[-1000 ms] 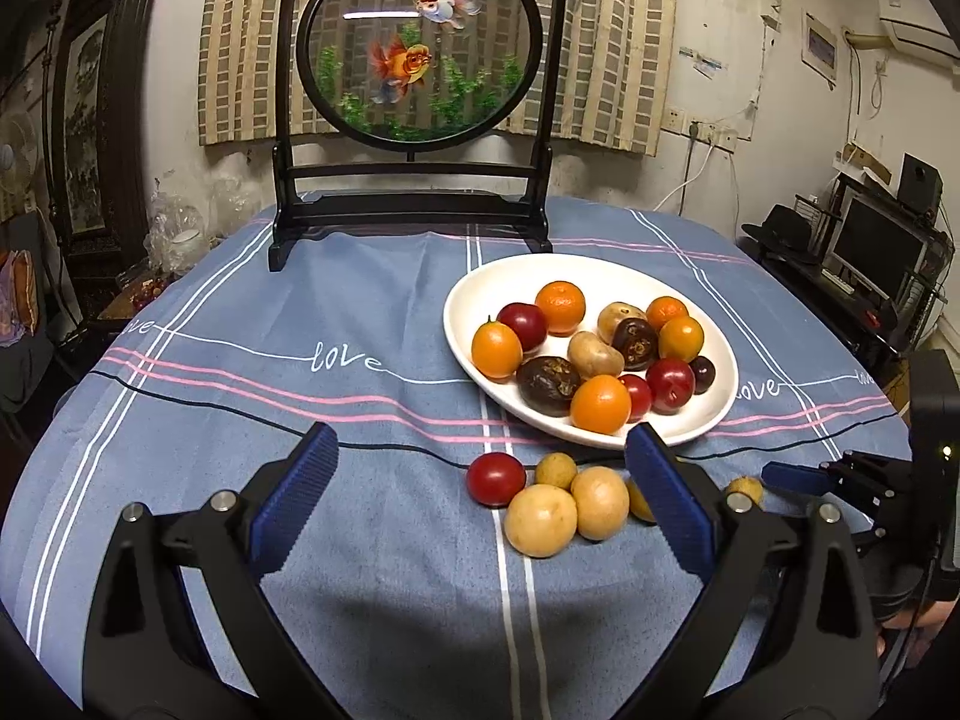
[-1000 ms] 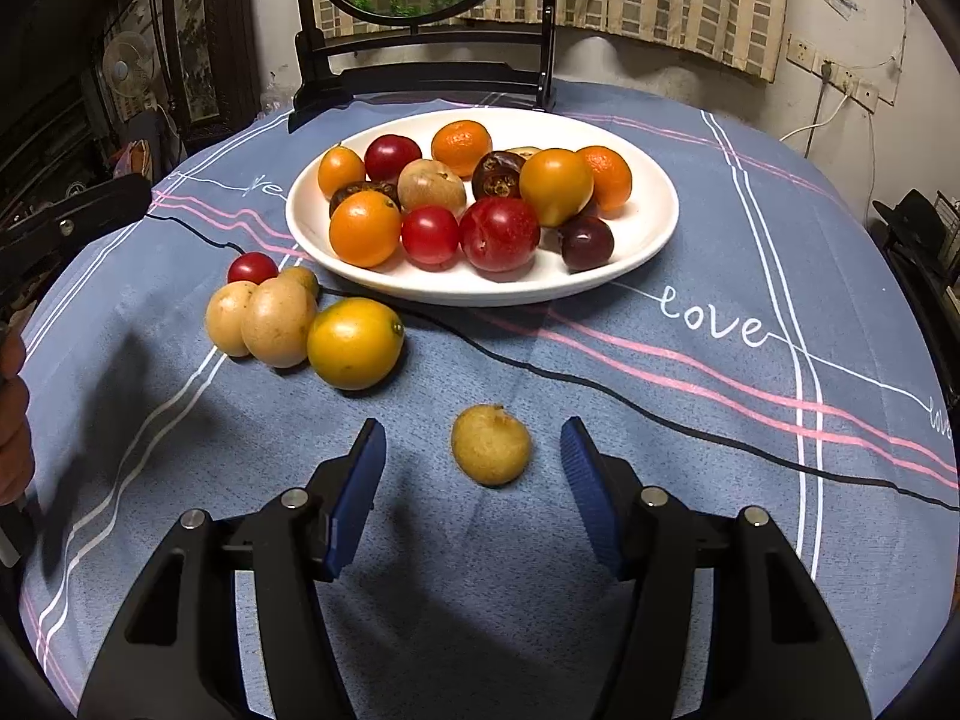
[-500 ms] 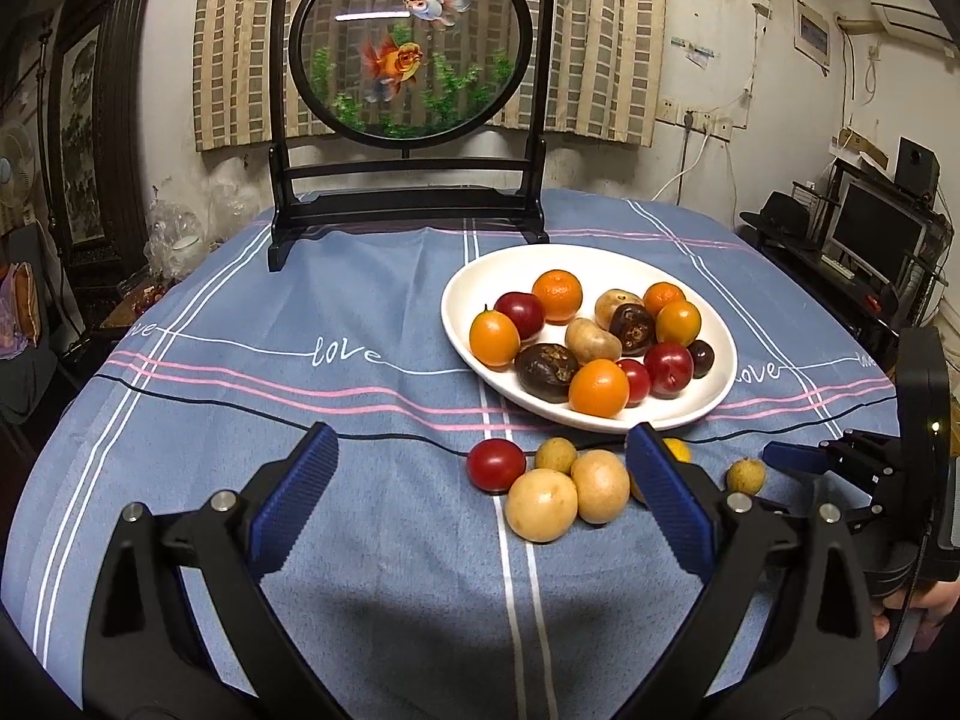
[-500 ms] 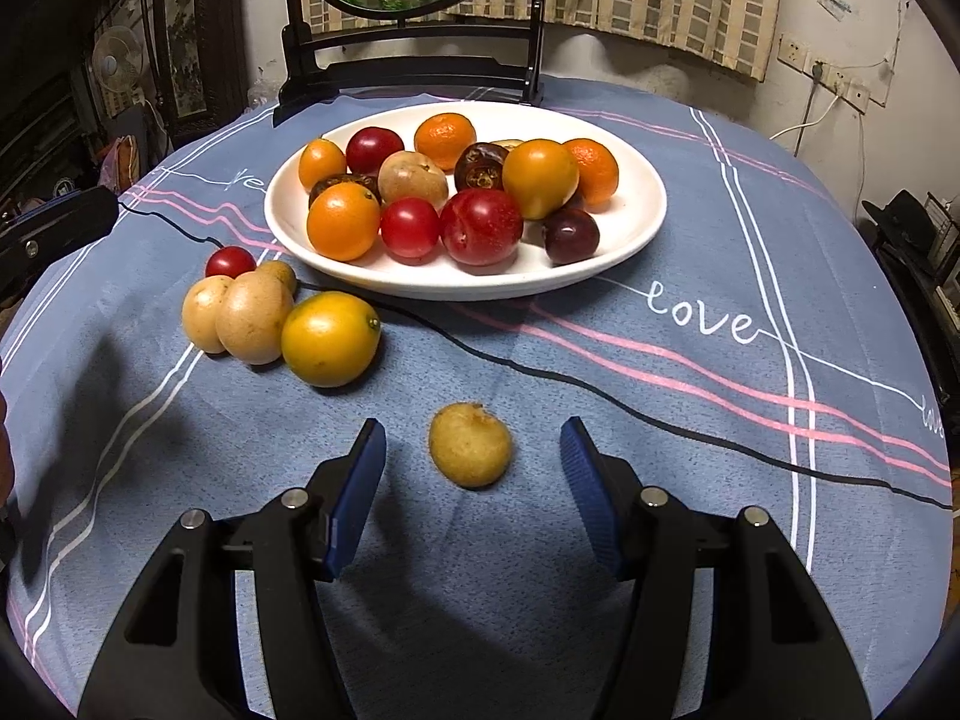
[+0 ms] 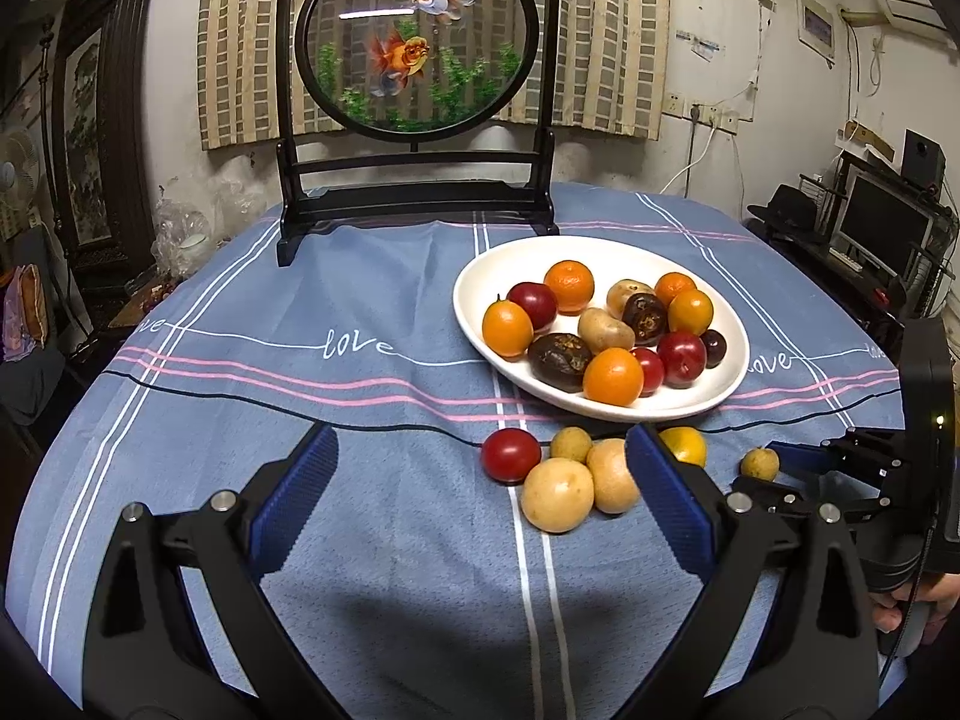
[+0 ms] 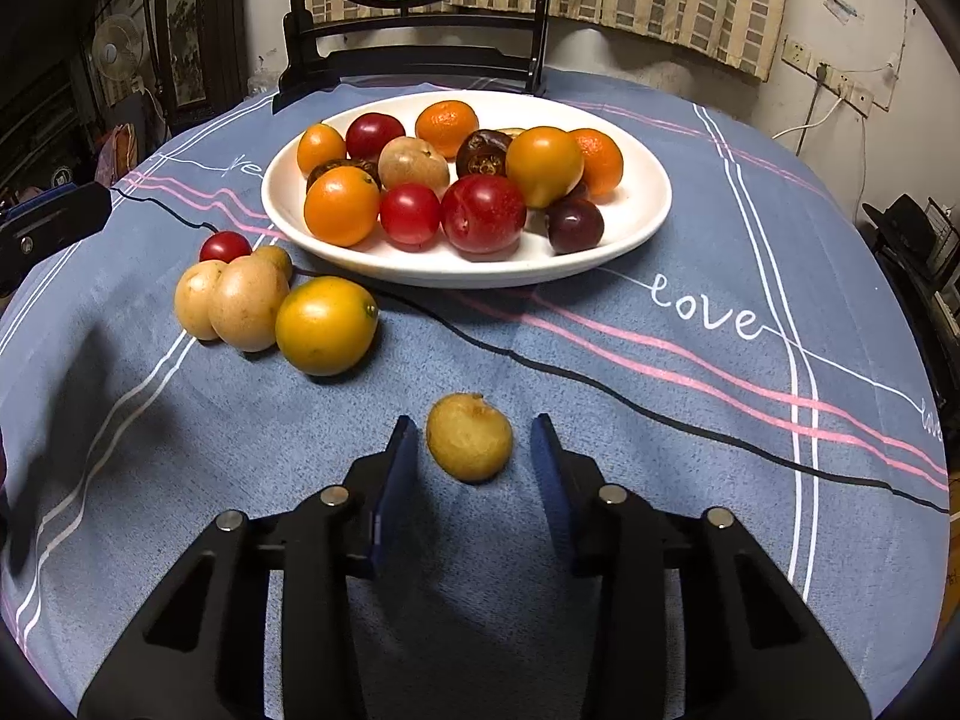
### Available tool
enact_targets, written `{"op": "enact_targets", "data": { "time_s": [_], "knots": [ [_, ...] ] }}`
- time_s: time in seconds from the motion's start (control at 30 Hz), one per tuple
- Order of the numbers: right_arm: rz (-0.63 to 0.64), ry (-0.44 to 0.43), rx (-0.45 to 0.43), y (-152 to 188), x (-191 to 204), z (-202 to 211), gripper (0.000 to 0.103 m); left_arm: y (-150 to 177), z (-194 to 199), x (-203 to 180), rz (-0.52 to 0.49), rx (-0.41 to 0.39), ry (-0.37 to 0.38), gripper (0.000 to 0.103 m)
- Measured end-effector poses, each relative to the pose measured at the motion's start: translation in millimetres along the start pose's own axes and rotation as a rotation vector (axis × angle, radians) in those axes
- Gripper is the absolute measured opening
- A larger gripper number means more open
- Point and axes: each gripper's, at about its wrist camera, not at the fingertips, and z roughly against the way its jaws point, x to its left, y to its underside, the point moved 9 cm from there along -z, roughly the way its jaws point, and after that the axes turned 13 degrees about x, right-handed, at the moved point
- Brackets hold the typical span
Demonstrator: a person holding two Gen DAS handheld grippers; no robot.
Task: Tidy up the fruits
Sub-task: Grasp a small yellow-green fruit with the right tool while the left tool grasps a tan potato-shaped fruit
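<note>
A white plate (image 5: 600, 409) (image 6: 456, 277) piled with several oranges, plums and brown fruits sits on the blue tablecloth. In front of it lie a red tomato (image 5: 510, 455) (image 6: 225, 246), two pale round fruits (image 5: 557, 495) (image 6: 246, 311) and a yellow-orange fruit (image 5: 684, 445) (image 6: 326, 333). A small yellow-brown fruit (image 6: 469, 437) (image 5: 759, 463) rests alone on the cloth. My right gripper (image 6: 474, 450) (image 5: 774, 471) straddles it; its jaws are closing, with a thin gap still on each side. My left gripper (image 5: 480, 450) hangs open and empty, short of the loose fruits.
A round fish tank on a black stand (image 5: 414, 36) stands at the table's far edge. A desk with a monitor (image 5: 882, 228) is off to the right. A person's hand (image 5: 918, 606) holds the right gripper's handle. Bare cloth stretches left of the plate.
The right gripper's jaws have narrowed from wide apart to close around the small yellow-brown fruit. The fruit still lies on the cloth. The left gripper has stayed open and still.
</note>
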Motion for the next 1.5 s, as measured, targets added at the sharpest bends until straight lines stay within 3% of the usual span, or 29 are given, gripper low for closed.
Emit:
{"op": "enact_targets", "data": {
  "time_s": [0.17,0.37,0.47,0.53,0.6,0.9,1.17,1.5],
  "knots": [
    [-0.010,-0.008,-0.005,-1,-2,2,0.029,2,-4,0,-0.002,0.012,-0.004,0.098],
    [-0.053,-0.050,-0.017,-3,-9,7,0.028,14,-18,-15,-0.090,0.094,0.025,0.097],
    [-0.068,-0.059,-0.020,-3,-11,8,0.028,24,-25,-29,-0.145,0.141,0.070,0.075],
    [-0.074,-0.049,-0.020,-3,-13,8,0.028,30,-32,-38,-0.188,0.172,0.089,0.053],
    [-0.076,-0.048,-0.015,-3,-12,6,0.028,36,-37,-43,-0.217,0.193,0.089,0.047],
    [-0.075,-0.042,-0.016,-2,-12,6,0.028,39,-48,-49,-0.250,0.197,0.104,0.044],
    [-0.070,-0.036,-0.017,-3,-11,7,0.028,31,-54,-40,-0.204,0.192,0.143,0.040],
    [-0.064,-0.033,-0.021,-3,-9,8,0.028,31,-64,-35,-0.193,0.218,0.116,0.036]
  ]
}}
